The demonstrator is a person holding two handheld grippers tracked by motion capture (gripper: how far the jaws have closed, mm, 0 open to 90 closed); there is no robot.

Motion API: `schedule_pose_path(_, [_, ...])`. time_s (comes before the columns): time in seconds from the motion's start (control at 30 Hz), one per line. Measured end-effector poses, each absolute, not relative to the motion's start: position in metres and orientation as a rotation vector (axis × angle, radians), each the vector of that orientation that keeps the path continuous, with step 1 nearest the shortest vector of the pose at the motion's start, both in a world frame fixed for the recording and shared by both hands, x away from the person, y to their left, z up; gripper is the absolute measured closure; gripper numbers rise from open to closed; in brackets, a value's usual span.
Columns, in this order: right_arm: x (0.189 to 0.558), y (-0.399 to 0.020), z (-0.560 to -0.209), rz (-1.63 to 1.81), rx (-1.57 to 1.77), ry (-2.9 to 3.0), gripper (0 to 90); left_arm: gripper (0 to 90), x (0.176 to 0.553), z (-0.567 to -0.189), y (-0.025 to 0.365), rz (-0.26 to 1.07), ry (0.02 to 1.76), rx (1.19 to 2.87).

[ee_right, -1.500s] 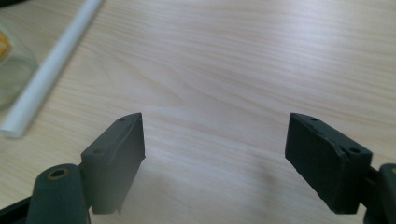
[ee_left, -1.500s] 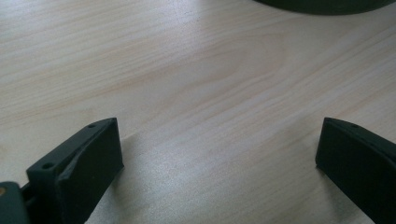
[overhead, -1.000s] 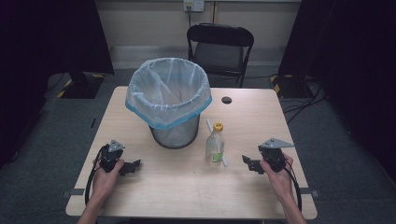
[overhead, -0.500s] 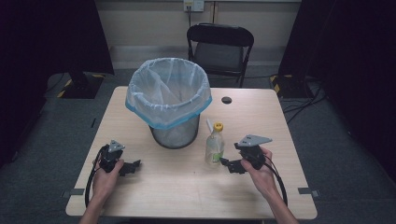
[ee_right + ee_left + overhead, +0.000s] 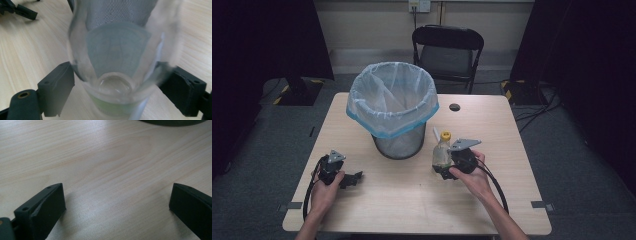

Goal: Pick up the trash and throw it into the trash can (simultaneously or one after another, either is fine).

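Near the middle of the table (image 5: 522,150), just right of the bin (image 5: 393,107), a clear bottle (image 5: 442,152) with a yellow cap stands upright. The right gripper (image 5: 438,170) has slid in from the right edge over the last second and now sits against the bottle's near side, its jaws having just been opening to their widest. In the right gripper view the bottle (image 5: 117,57) fills the gap between the two black jaws, at or very near the pads on both sides without any sign of being squeezed; whether they touch cannot be told. That suggests the reach is finished and the close is what remains before a lift toward the bin. The left gripper (image 5: 354,178) rests on the table at the near left, jaws wide with only bare wood between them.
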State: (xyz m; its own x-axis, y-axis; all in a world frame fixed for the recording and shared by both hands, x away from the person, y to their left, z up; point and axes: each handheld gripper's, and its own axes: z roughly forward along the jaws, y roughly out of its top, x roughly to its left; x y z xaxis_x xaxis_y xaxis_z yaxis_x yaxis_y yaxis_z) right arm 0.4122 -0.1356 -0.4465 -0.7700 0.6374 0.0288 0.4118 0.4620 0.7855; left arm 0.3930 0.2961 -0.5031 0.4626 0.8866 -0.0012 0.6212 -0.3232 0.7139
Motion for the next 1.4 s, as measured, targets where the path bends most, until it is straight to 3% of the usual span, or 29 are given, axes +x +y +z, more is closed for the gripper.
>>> schedule_pose_path(0.23, [0.414,-0.129,-0.47,1.213,0.922,2.433,16.9,0.0,0.393,-0.503,0.296,0.523,1.249,2.061])
schedule_pose_path(0.63, [0.415,-0.124,-0.477,1.199,0.929,2.377,23.0,0.0,0.393,-0.503,0.296,0.512,1.244,2.062])
schedule_pose_path(0.8, [0.416,-0.122,-0.477,1.189,0.936,2.368,27.4,0.0,0.394,-0.503,0.296,0.515,1.243,2.061])
schedule_pose_path(1.4, [0.413,-0.125,-0.465,1.241,0.964,2.347,27.7,0.0,0.394,-0.503,0.296,0.514,1.24,2.062])
